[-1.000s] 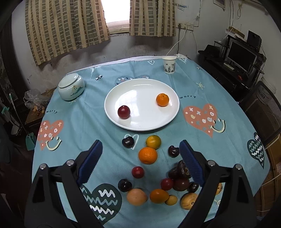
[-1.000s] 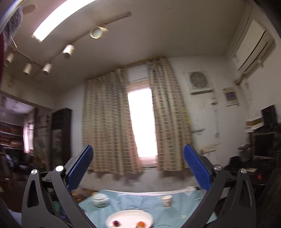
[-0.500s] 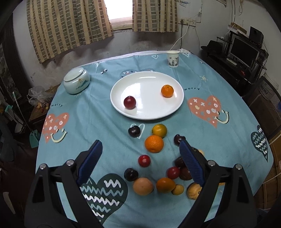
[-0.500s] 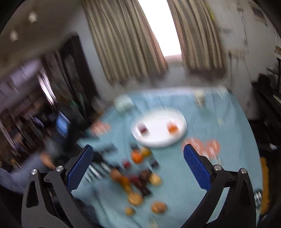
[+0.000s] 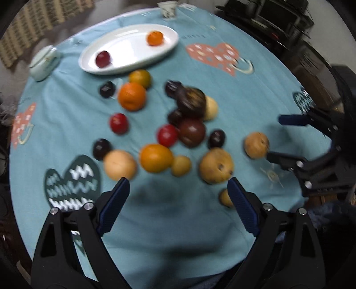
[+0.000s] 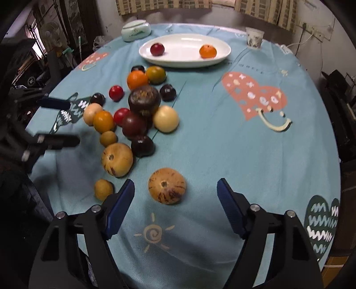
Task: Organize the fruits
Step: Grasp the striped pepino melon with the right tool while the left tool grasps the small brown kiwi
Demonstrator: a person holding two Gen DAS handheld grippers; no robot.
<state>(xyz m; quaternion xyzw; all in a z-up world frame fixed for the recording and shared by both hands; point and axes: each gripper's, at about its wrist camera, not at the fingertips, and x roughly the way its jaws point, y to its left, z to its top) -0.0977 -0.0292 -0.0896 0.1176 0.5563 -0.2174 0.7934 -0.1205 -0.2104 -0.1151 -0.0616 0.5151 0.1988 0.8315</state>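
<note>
Several fruits lie in a loose pile (image 5: 178,124) on the blue tablecloth, also in the right wrist view (image 6: 138,111). A white plate (image 5: 133,57) at the far side holds a red plum (image 5: 102,59) and a small orange (image 5: 155,38); the plate also shows in the right wrist view (image 6: 184,60). My left gripper (image 5: 178,189) is open and empty, just in front of the pile's near edge. My right gripper (image 6: 175,189) is open and empty, with a tan speckled fruit (image 6: 166,185) between its fingertips' line. The right gripper also shows in the left wrist view (image 5: 276,137).
A pale green lidded jar (image 6: 136,30) stands at the far left and a paper cup (image 6: 254,38) at the far right of the round table. Dark furniture and electronics (image 5: 278,20) stand beyond the table's right edge.
Both grippers have come down low over the table's near edge. The right gripper swung from facing the ceiling and window to facing the fruits. The left view has closed in on the pile.
</note>
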